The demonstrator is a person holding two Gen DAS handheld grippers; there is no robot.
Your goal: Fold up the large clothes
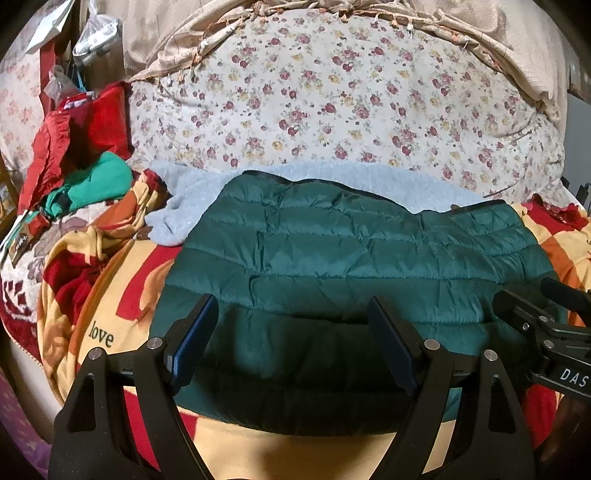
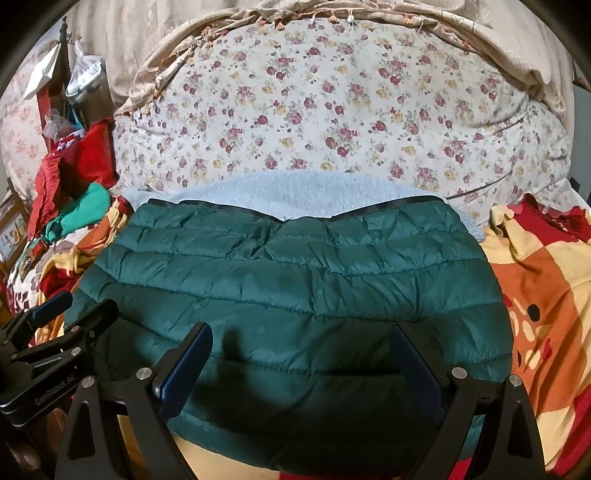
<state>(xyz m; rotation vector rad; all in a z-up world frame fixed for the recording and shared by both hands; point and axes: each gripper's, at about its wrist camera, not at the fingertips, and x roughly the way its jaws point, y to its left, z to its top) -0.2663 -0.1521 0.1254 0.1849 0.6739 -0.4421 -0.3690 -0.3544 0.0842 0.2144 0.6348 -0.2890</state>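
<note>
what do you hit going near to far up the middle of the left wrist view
left gripper, open above the near edge → dark green puffer jacket lying flat → pale blue fleece showing past its far edge → floral quilt → beige fringed cloth at the top

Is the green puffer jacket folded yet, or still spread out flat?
Folded. The green puffer jacket lies as a compact quilted block, no sleeves showing, its black-trimmed edge at the far side. Both grippers are open and hold nothing.
</note>
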